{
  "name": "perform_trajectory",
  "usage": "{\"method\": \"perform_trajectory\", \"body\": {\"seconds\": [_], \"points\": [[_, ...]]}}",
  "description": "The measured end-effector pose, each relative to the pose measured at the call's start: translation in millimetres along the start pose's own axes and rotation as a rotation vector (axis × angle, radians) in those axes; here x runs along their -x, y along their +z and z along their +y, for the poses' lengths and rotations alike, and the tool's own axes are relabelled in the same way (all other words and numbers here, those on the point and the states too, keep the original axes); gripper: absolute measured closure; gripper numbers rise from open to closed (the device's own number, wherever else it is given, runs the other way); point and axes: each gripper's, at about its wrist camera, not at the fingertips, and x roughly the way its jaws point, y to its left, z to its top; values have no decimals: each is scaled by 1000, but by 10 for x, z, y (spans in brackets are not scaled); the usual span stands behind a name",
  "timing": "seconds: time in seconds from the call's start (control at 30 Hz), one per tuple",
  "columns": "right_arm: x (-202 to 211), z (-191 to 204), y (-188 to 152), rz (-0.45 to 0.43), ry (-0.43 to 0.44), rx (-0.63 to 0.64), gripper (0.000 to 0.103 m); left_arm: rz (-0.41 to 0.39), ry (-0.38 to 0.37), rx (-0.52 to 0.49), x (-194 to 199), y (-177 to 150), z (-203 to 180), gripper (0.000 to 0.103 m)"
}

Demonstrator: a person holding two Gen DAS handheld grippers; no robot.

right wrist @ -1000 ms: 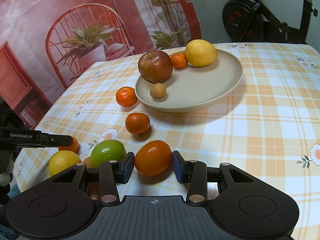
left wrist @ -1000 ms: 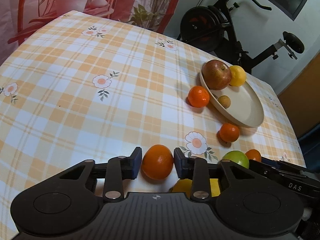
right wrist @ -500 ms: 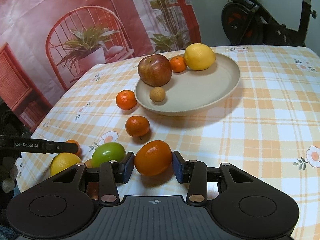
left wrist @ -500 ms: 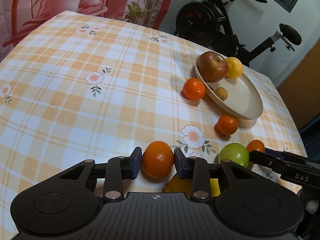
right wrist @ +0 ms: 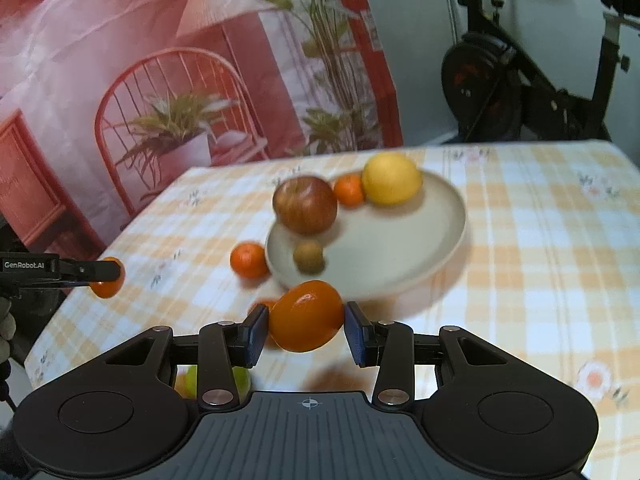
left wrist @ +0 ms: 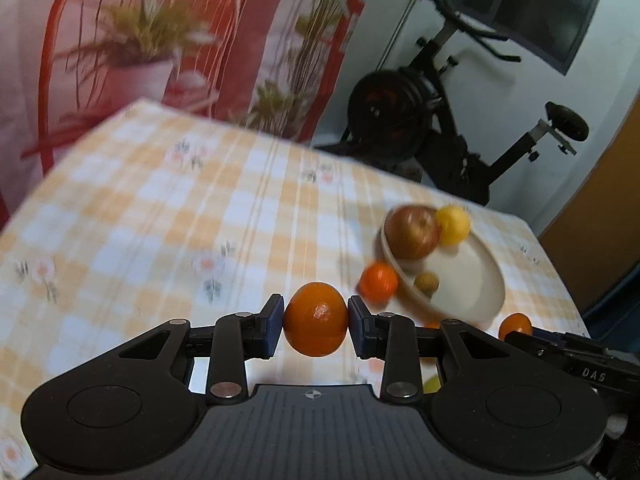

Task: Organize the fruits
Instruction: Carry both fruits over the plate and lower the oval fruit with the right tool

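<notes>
An orange-checked tablecloth [left wrist: 140,220] covers the table, with a red chair-and-plant backdrop [right wrist: 180,80] behind it and an exercise bike [left wrist: 420,120] at upper right of both views. Only the right view shows the small orange [right wrist: 349,189] in the plate [right wrist: 420,248], between the apple [right wrist: 305,205] and lemon [right wrist: 392,179], above a small brown fruit [right wrist: 308,256]; another orange [right wrist: 249,260] lies just left of the rim. The left gripper [left wrist: 316,326] clamps an orange [left wrist: 316,325] at lower centre; the right gripper [right wrist: 306,328] clamps an oblong orange [right wrist: 306,316].
</notes>
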Motion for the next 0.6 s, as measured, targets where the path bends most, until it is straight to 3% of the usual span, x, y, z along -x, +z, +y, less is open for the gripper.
{"method": "perform_trajectory", "body": {"seconds": [0.37,0.6], "points": [[198,-90,665,-127,-18,56,65,-104,-56,-75,108,486,-371,66],[141,-138,975,-132,-40,154,65,-66,-127,-173,-115,572,-835,66]]}}
